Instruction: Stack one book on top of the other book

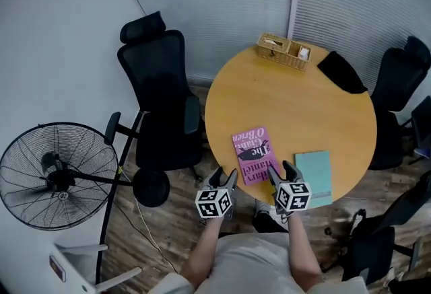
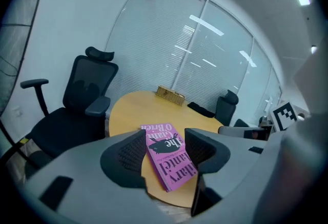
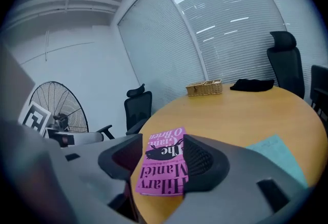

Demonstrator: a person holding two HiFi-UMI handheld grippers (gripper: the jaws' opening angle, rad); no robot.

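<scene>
- Left gripper [image 1: 225,176] [image 2: 165,154]: we see the jaws apart with nothing clamped, at the near edge of the table [image 1: 303,104], just beside the pink book's [image 1: 252,155] near left corner.
- Right gripper [image 1: 281,170] [image 3: 161,159]: jaws apart too, holding nothing, at the near edge between the pink book and the teal book [image 1: 315,175].
- Pink book lies flat, cover up; in each gripper view we see it through the jaw gap.
- Teal book lies flat just right of it, the two apart, not stacked.
- Basket [image 1: 283,50] and black cloth [image 1: 342,72] sit at the far edge.
- Chair [image 1: 158,97] and fan [image 1: 57,175] stand left of the table.
</scene>
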